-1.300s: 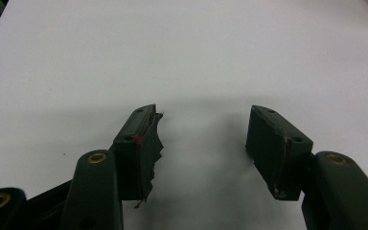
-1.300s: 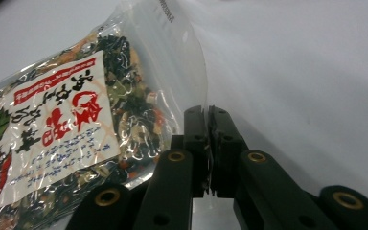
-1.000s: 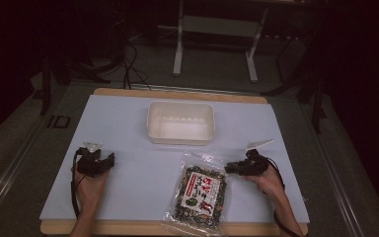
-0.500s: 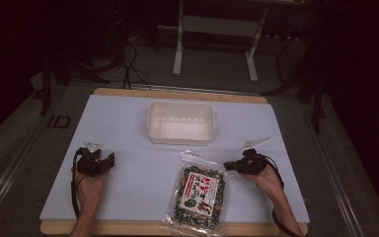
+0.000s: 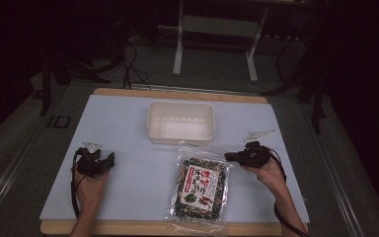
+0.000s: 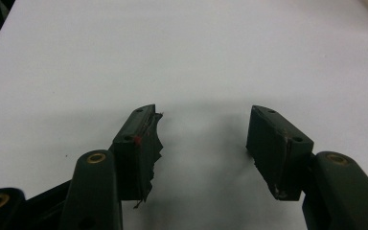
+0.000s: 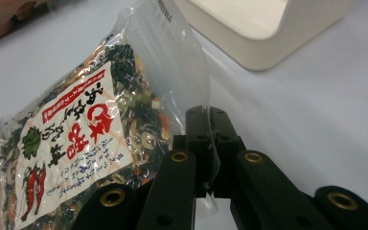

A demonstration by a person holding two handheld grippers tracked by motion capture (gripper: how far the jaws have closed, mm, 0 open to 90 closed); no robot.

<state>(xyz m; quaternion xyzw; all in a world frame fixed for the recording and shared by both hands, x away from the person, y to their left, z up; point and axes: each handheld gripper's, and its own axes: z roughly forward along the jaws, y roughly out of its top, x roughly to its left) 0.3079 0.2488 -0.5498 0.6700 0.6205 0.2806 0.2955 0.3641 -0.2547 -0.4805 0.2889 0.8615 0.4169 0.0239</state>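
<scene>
Looking down from the high view: lying on the white tabletop (image 5: 128, 128) near its front edge, a clear packet of dried mix (image 5: 200, 190) with a red-and-white label. Pinching the packet's upper right corner, the right tool (image 5: 230, 157), held in a hand at the right. Resting well apart at the left, the left tool (image 5: 109, 159), touching nothing. Sitting just behind the packet, an empty white tray (image 5: 180, 122).

Looking along the left tool (image 6: 203, 127) in the left gripper view: jaws standing spread wide over bare white tabletop (image 6: 196, 52), nothing between them.

Looking along the right tool (image 7: 208, 115) in the right gripper view: jaws having just been closing, now pressed together on the packet's (image 7: 76, 139) clear plastic edge, lifting that corner. Showing beyond, a corner of the white tray (image 7: 263, 28).
</scene>
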